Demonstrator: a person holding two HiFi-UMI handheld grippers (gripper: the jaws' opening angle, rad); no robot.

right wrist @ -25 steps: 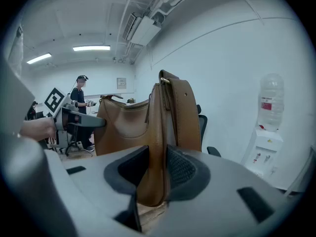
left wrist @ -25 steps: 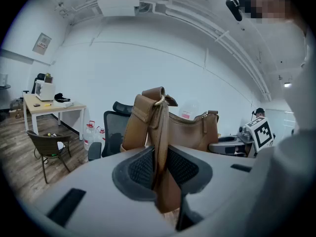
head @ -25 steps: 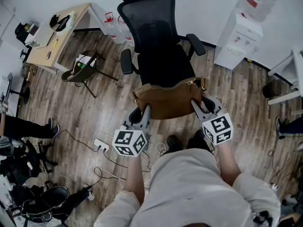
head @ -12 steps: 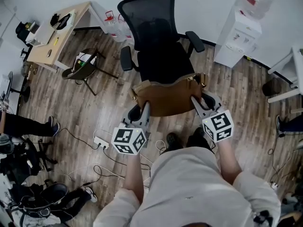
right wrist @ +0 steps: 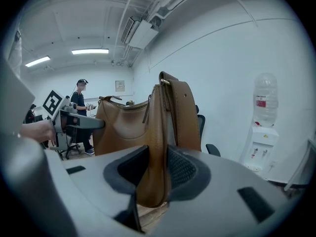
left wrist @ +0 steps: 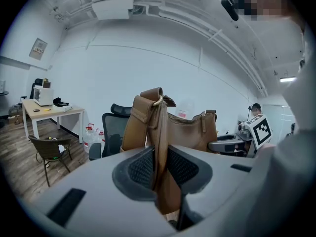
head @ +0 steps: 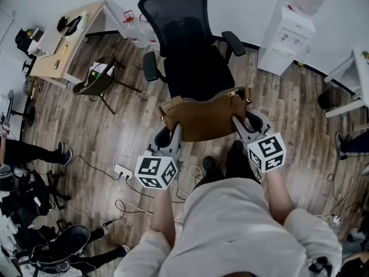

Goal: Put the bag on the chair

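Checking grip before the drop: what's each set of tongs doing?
Left tongs: closed on one end of the tan leather bag.
Right tongs: gripping the bag's other end, leather between the pads, opening slightly.

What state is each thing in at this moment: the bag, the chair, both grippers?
bag: upright, held at both ends over the front edge of the chair seat.
office chair: upright, seat bare behind the bag.
left gripper: clamped on one end of the bag.
right gripper: jaws opening, the bag's other end between them.
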